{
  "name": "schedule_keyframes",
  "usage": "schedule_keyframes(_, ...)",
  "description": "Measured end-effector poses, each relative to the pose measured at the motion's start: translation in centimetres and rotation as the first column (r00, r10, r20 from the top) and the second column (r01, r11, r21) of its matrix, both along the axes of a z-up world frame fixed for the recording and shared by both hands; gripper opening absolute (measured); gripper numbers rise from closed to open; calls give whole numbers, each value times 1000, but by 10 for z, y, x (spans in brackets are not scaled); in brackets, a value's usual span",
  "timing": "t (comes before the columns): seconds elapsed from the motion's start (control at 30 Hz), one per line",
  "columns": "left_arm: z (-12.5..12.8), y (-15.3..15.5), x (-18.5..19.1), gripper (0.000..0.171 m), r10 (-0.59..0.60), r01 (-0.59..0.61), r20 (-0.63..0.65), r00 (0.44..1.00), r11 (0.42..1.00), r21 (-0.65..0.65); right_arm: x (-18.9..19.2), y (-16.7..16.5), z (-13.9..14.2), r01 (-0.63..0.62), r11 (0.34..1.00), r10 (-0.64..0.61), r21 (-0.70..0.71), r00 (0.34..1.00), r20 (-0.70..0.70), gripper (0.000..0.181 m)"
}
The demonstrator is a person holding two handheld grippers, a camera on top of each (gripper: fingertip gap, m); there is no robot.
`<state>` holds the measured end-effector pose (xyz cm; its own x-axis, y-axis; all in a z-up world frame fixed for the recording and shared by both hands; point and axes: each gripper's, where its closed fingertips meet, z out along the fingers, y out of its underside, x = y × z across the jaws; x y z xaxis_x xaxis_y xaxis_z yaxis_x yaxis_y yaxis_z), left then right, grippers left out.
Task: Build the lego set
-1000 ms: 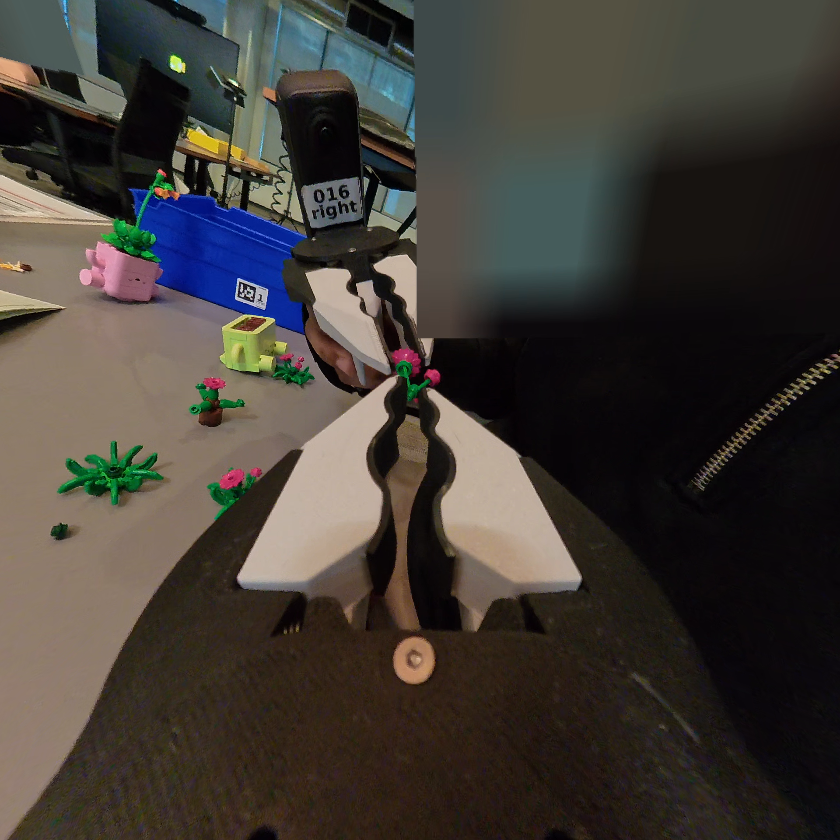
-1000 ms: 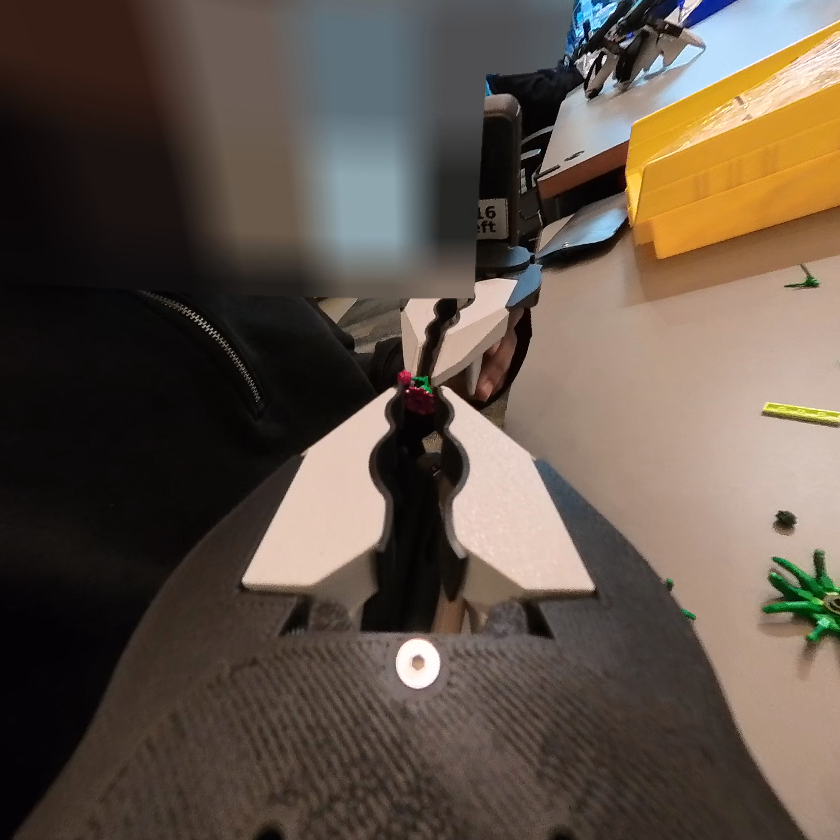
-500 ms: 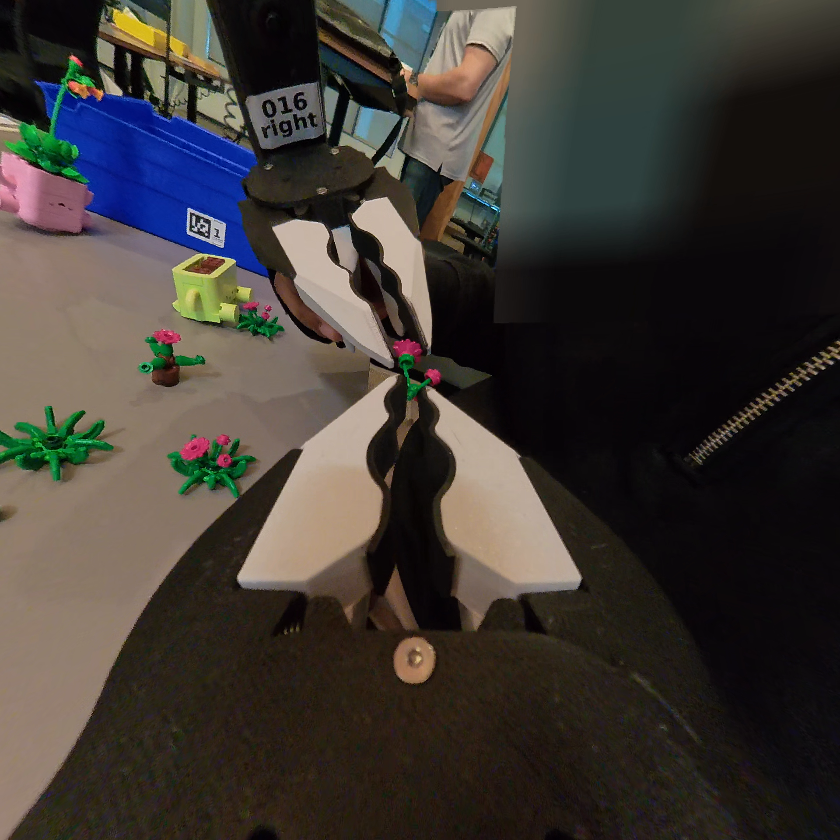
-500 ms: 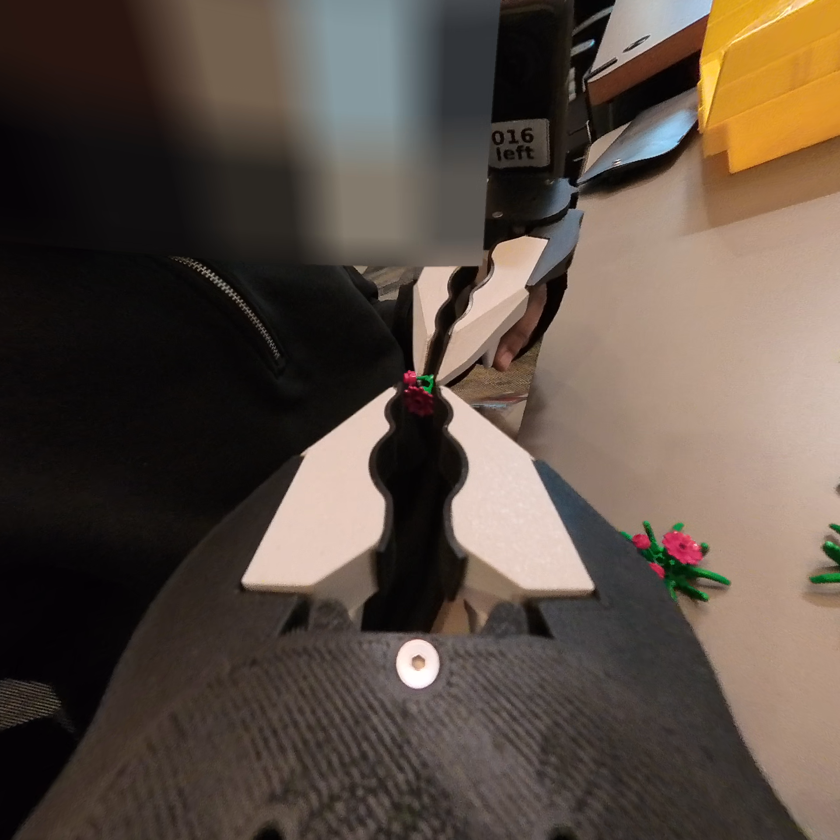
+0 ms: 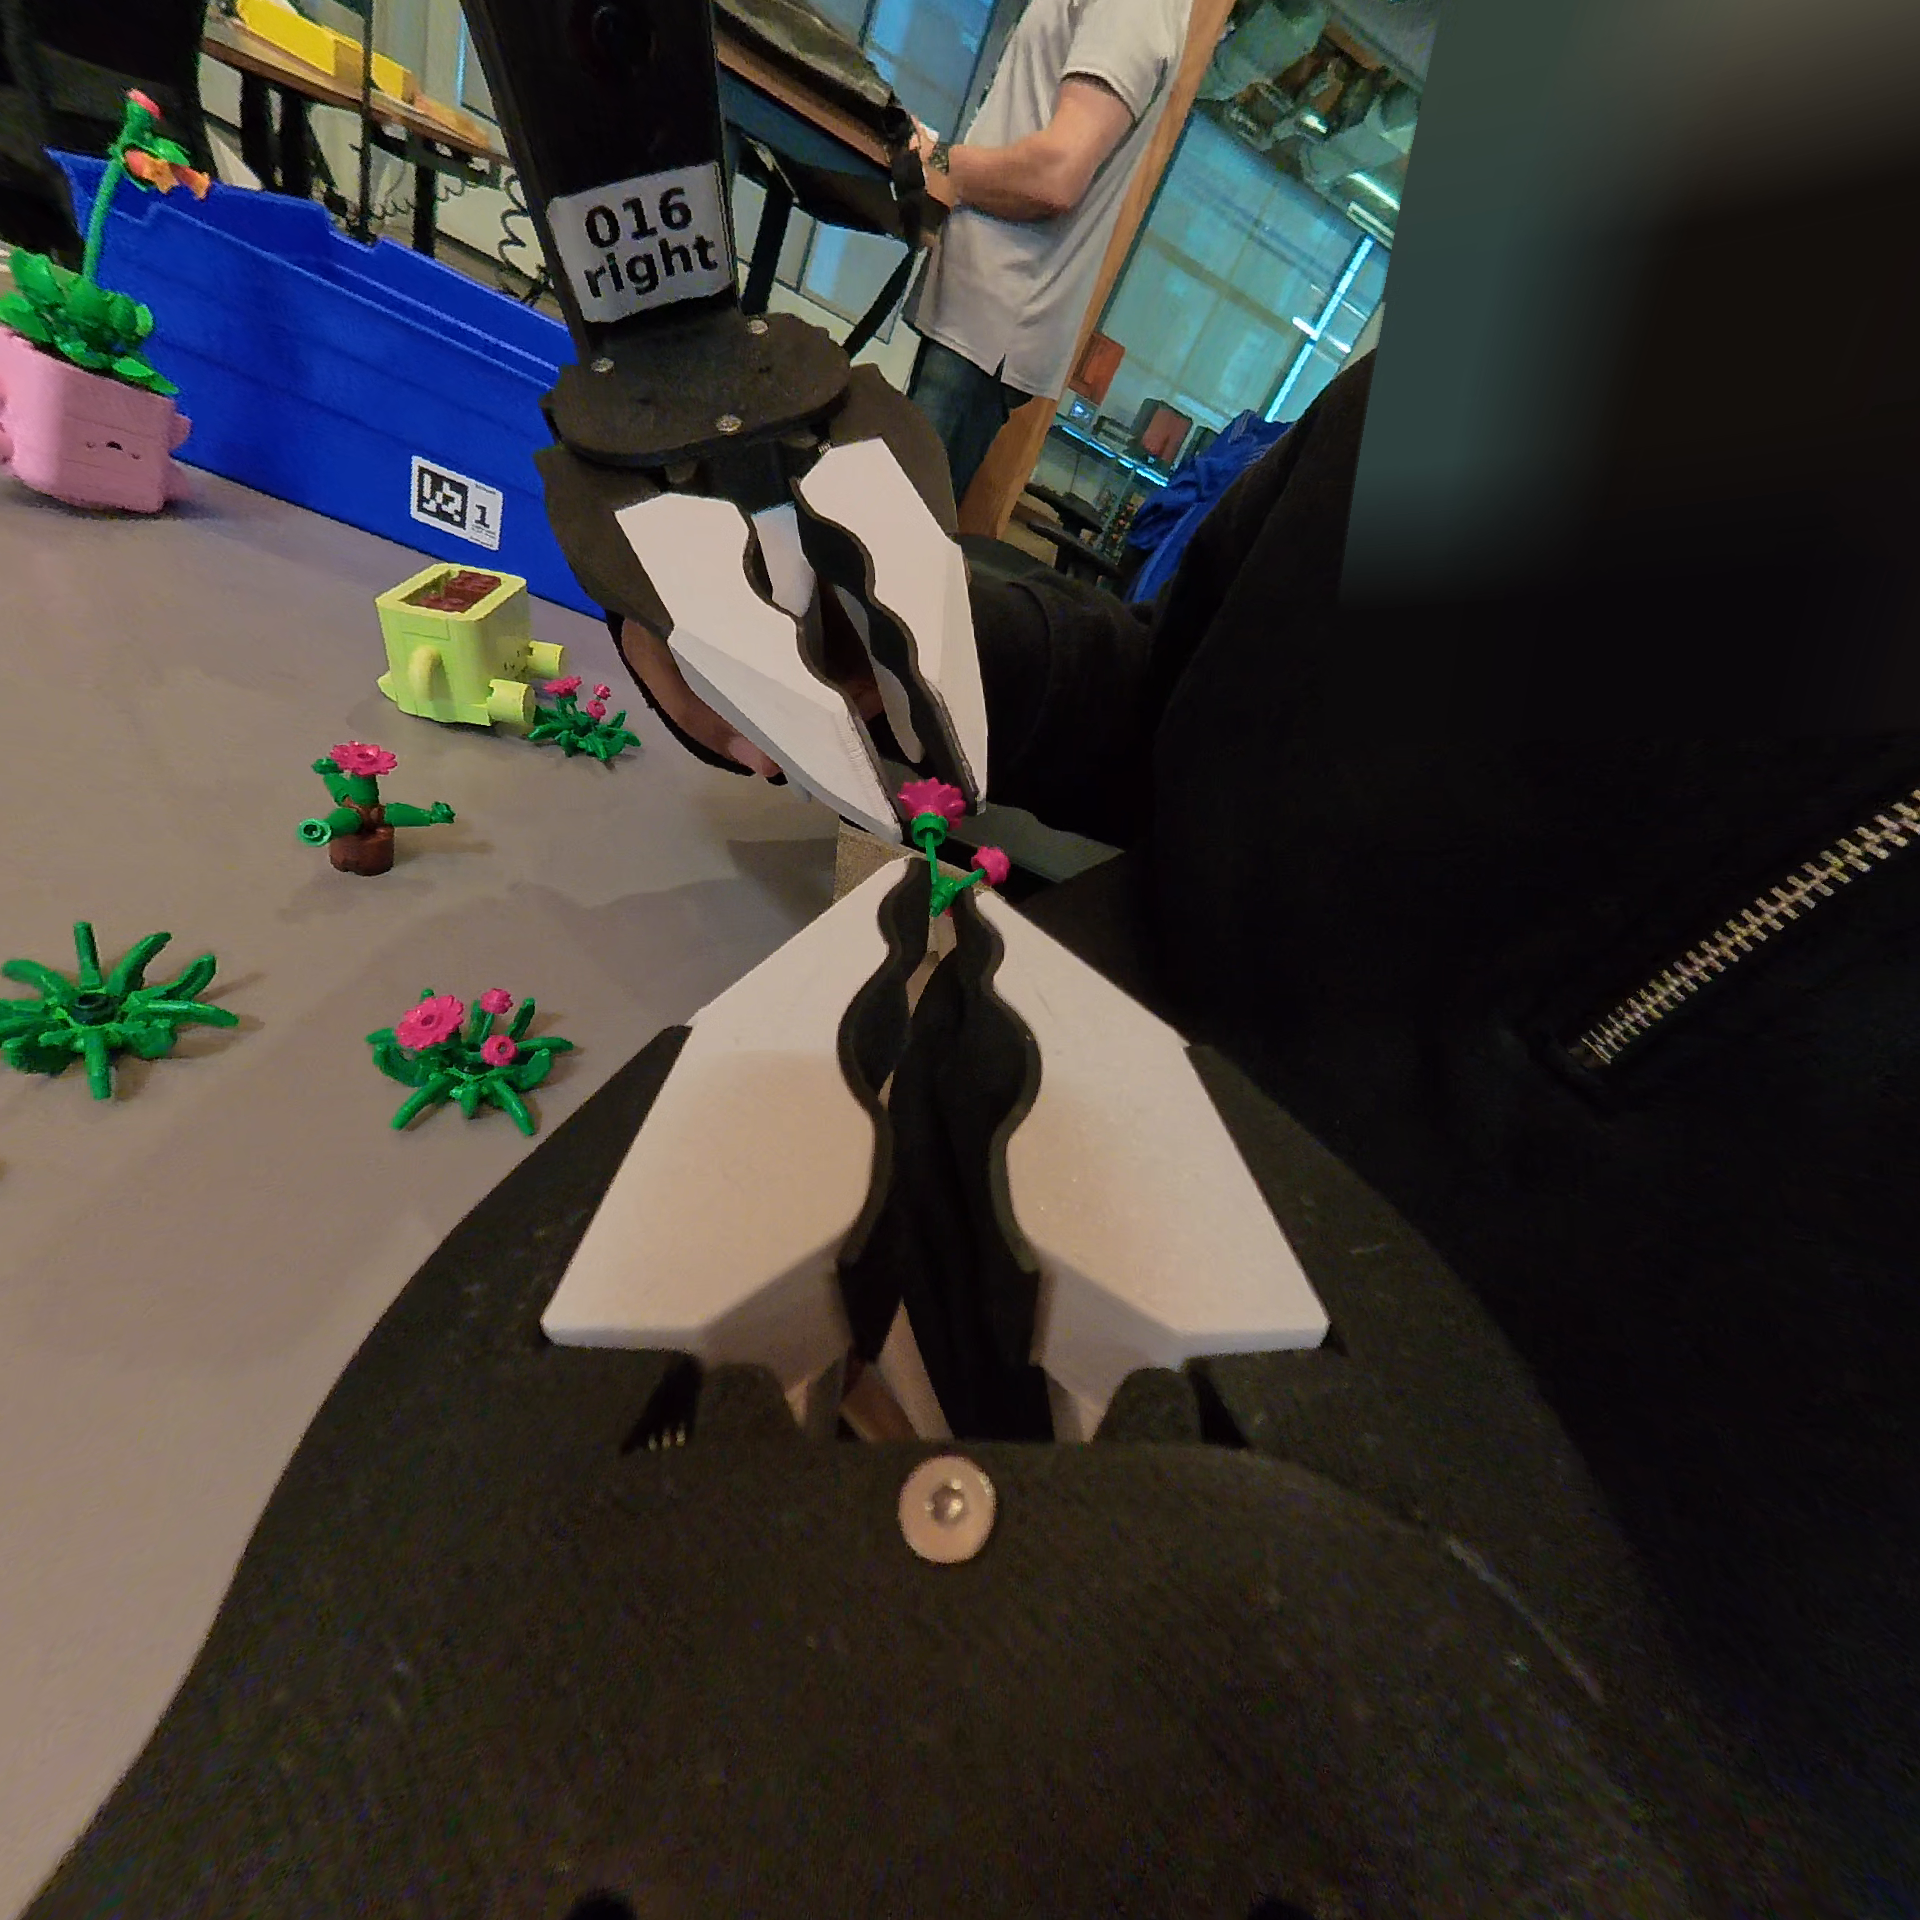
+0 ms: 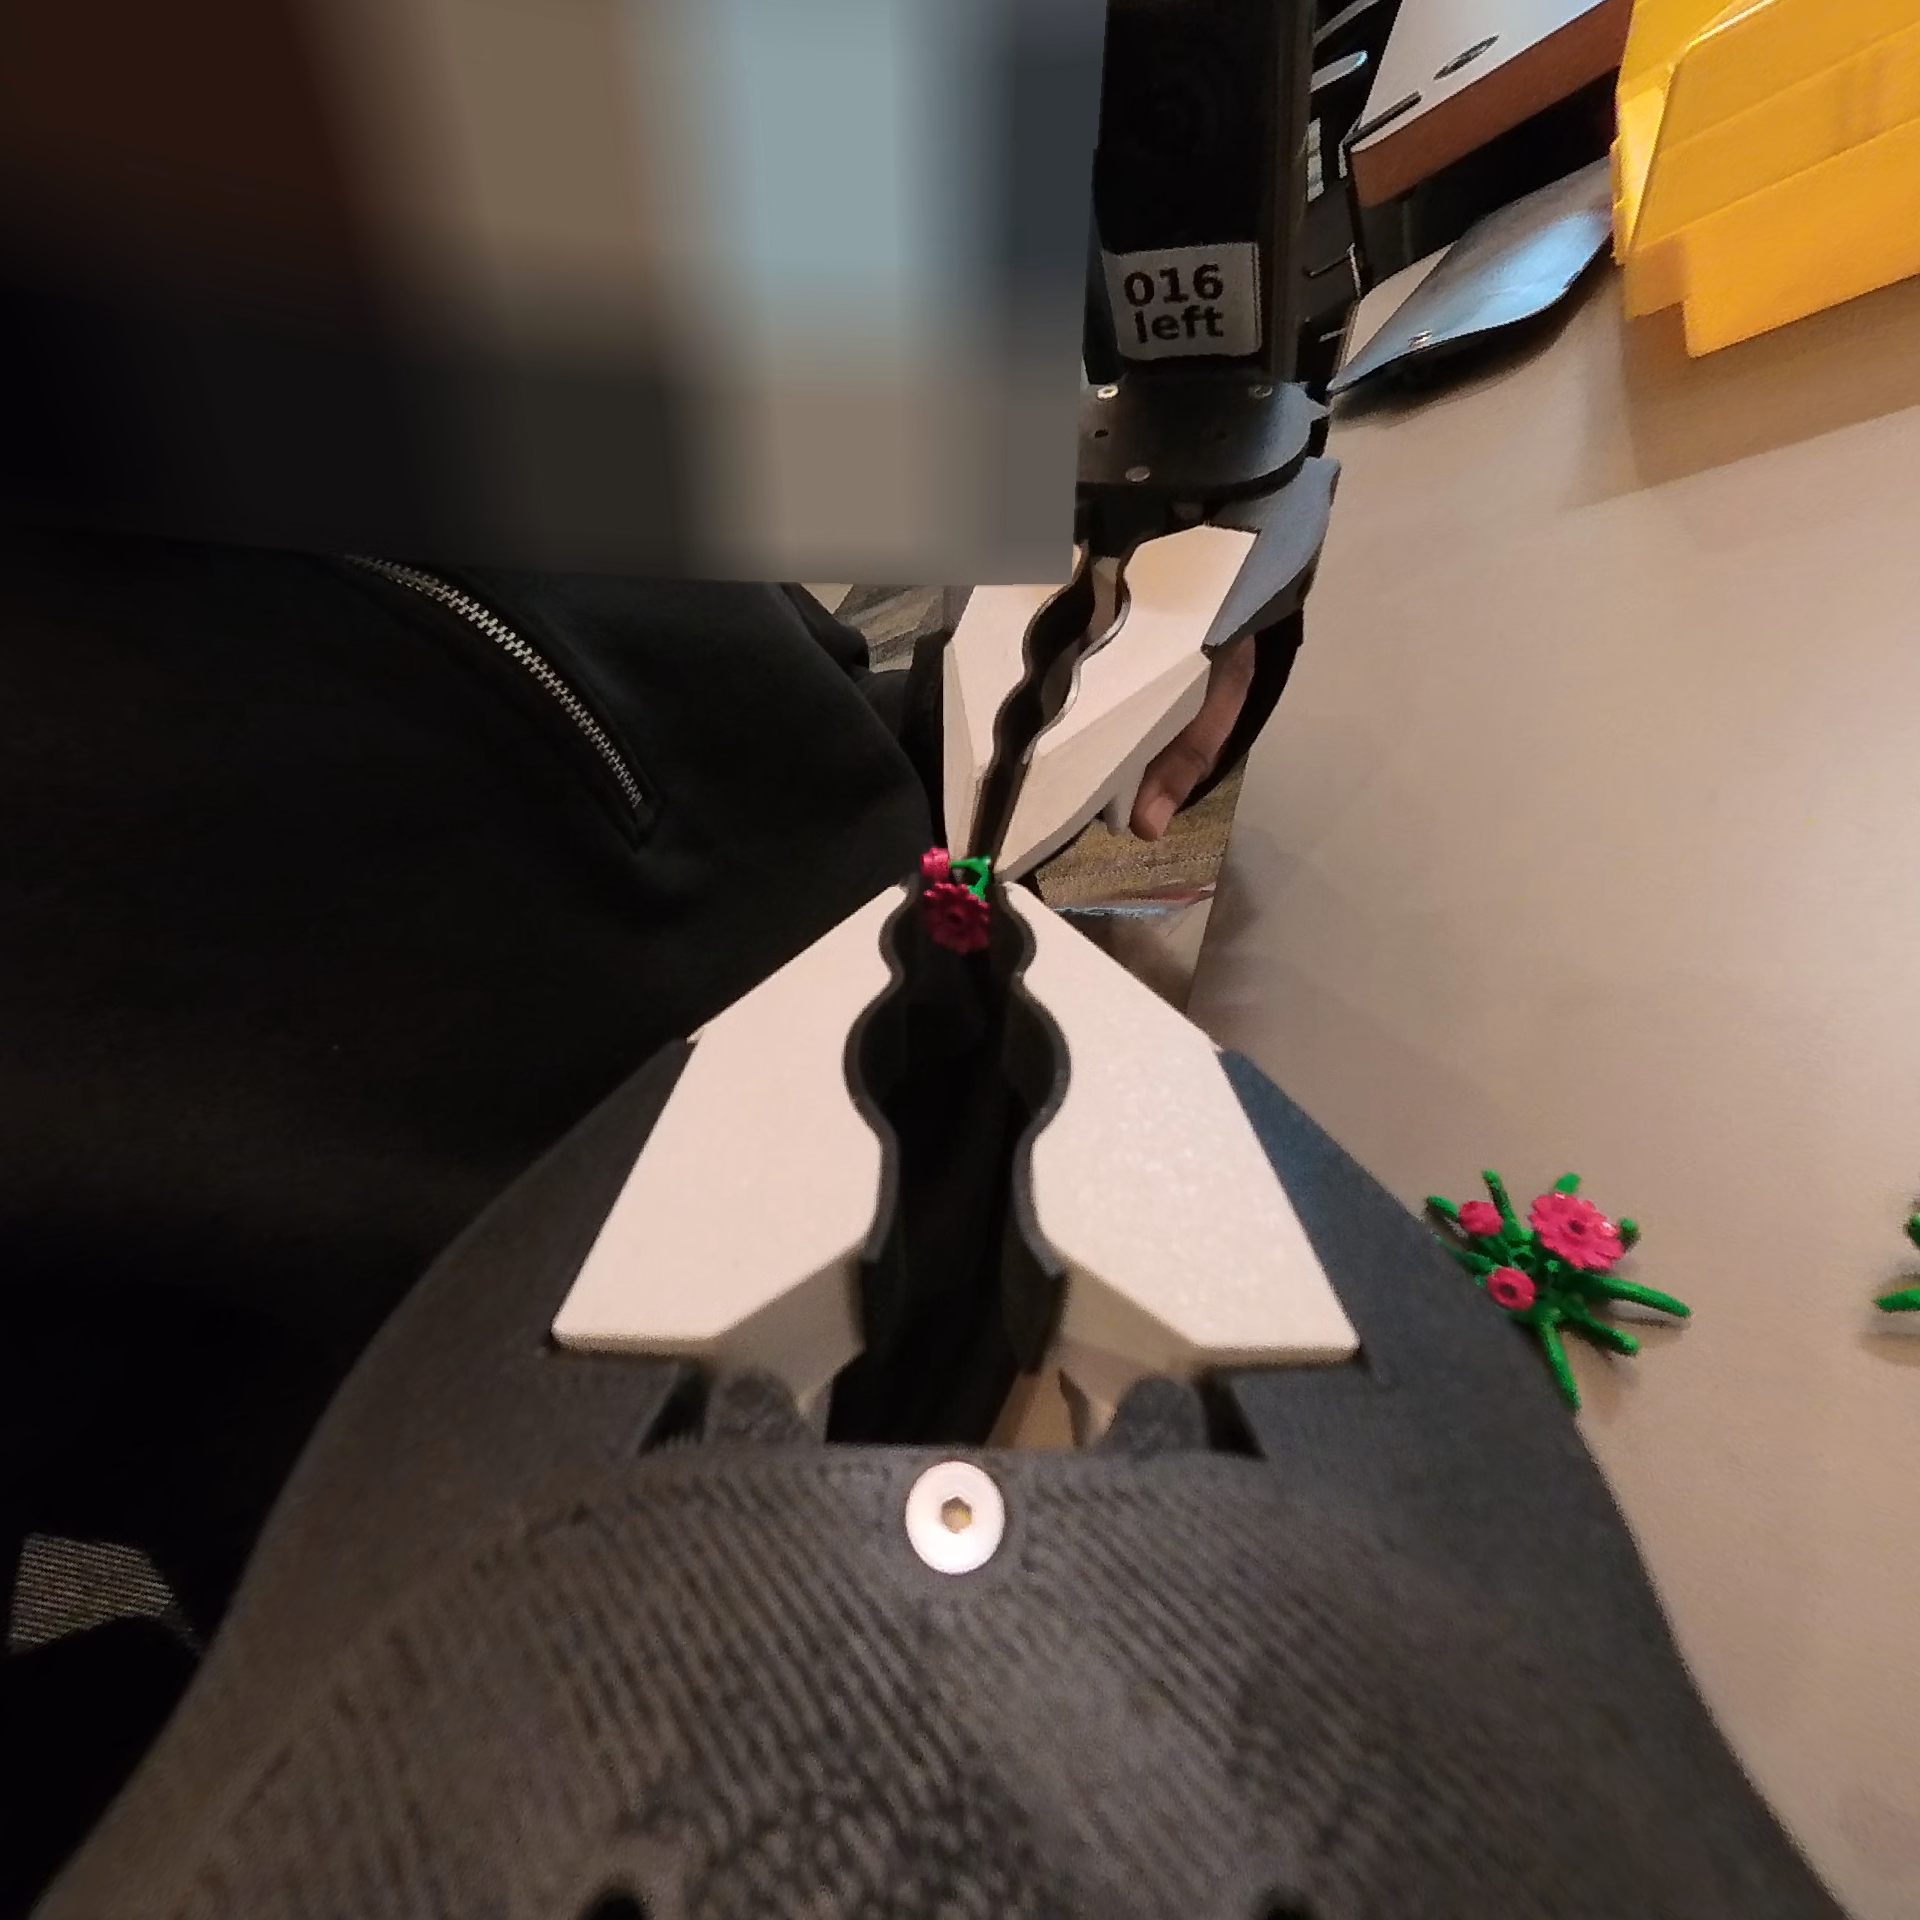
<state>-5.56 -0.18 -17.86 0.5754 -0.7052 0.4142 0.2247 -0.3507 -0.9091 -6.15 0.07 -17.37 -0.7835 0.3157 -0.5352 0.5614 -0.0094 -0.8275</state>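
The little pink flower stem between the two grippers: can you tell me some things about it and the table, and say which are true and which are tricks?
1. Both grippers pinch the flower stem. True: the left gripper has its green stalk, the right gripper its big pink bloom.
2. The flower stem lies on the table. False: it is held in the air off the table's edge.
3. The lime green pot has a tall plant in it. False: its top shows only brown; the tall plant is in the pink pot.
4. A blue bin stands behind the pots. True.
5. The leafy flower cluster is red. False: green with pink blooms.
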Motion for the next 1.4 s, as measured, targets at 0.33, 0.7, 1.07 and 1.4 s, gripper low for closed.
schedule_keyframes(0.33,-2,3,3,2,9,-9,-19,1000,1000,0,3,2,-3,-6,1000,5,20,1000,20,10)
schedule_keyframes(0.7,13,0,5,2,10,-11,15,1000,997,73,4,-1,18,-32,990,30,-140,999,-18,10)
schedule_keyframes(1.07,0,18,-12,0,149,-149,1,989,989,7,-19,8,10,98,994,-100,-46,994,-32,9)
schedule_keyframes(1.4,-1,18,-57,0,288,-287,106,952,958,-26,-23,45,-31,335,922,-344,193,939,19,10)
